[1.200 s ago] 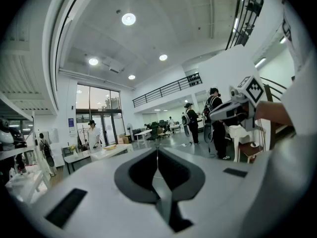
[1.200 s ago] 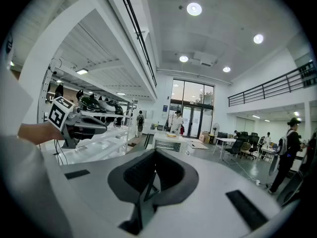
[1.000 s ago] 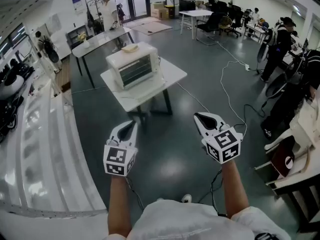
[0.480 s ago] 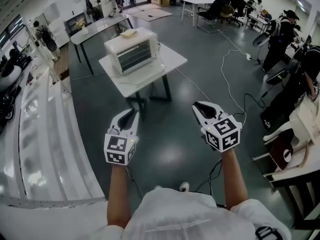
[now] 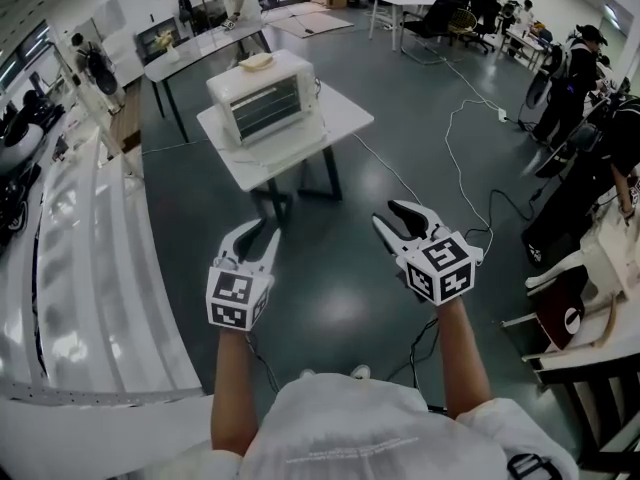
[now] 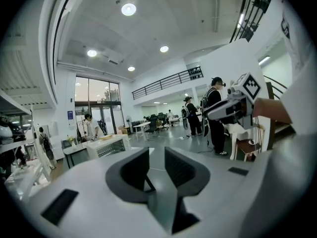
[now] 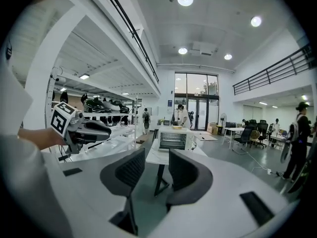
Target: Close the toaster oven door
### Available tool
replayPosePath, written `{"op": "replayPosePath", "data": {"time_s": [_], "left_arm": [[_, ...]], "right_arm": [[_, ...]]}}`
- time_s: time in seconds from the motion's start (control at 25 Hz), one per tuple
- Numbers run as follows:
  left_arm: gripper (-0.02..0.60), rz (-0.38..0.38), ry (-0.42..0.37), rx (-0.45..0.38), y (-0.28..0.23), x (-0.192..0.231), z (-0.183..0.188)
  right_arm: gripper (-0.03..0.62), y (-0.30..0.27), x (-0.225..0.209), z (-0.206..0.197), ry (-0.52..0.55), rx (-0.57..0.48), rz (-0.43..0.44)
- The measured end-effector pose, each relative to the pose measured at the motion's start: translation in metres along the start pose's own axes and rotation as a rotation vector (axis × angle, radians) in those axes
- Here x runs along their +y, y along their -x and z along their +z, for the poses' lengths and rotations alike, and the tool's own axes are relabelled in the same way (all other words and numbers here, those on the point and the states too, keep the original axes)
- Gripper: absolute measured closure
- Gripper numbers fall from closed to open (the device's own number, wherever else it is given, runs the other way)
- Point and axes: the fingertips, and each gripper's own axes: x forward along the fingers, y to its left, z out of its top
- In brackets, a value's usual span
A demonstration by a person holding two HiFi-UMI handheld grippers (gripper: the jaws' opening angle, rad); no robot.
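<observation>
Tool pair wide open, empty: left tool (image 5: 262, 236), right tool (image 5: 395, 218) with jaws just spread, nothing between. Toaster oven (image 5: 262, 96) well ahead on desk (image 5: 330, 118), door (image 5: 268, 114) seemingly upright and flush. Probably light, stiff, hinged, glass-fronted; best taken at top-edge handle, gently, to avoid shoving the casing.

Toaster oven door (image 5: 262, 115) too small; seemingly shut.

My head camera looks steeply down over the left gripper (image 5: 262, 240) and right gripper (image 5: 391, 217); theirs face ahead, all sharing the distant toaster oven (image 5: 264, 100).
</observation>
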Motion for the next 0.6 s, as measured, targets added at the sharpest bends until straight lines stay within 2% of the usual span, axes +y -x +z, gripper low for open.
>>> {"op": "replayPosePath", "data": {"time_s": [0.16, 0.36, 0.6], "left_arm": [[0.482, 0.018, 0.015, 0.033, -0.010, -0.011, -0.008], [0.485, 0.040, 0.055, 0.070, -0.020, -0.024, -0.015], [0.486, 0.041, 0.080, 0.105, -0.046, -0.022, -0.024]], "right_arm": [[0.447, 0.000, -0.018, -0.012, -0.016, 0.010, 0.006], [0.447, 0.001, -0.032, -0.023, -0.004, 0.021, 0.053], [0.447, -0.015, -0.051, -0.033, -0.015, 0.045, 0.071]]}}
